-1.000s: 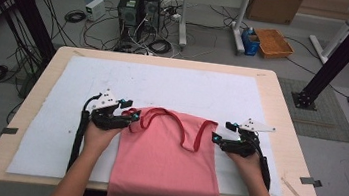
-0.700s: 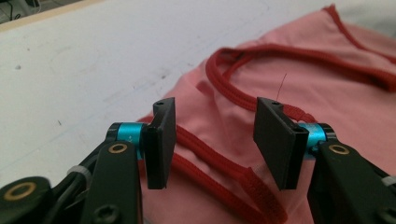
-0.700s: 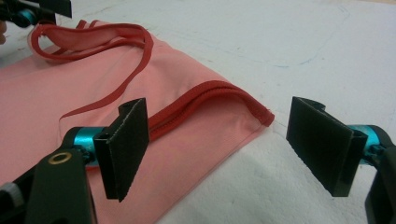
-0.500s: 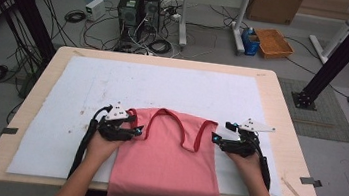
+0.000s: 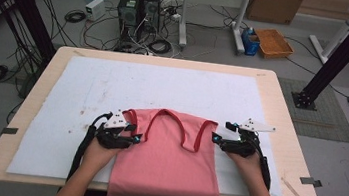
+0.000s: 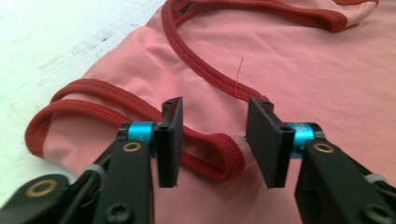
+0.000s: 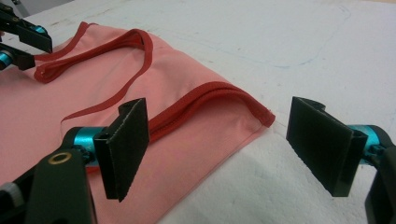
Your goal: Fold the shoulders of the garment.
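Pink sleeveless jersey top with red binding lies flat on the white foam mat, hem over the near edge. Left gripper, jaws just narrowing but not yet pinching, straddles its strap loop; right gripper stands wide at the opposite strap, probably to lift both together.

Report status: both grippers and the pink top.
Left gripper open, jaws closing astride the red armhole trim. Right gripper open wide at the strap corner. Pink tank top flat on the white pad. Nothing blocking.

1. The far half of the white foam mat lies bare, open to either hand.
2. The pink sleeveless top with red trim covers the near middle.
3. Bare strips flank it; the left one looks narrower, though that's hard to judge.
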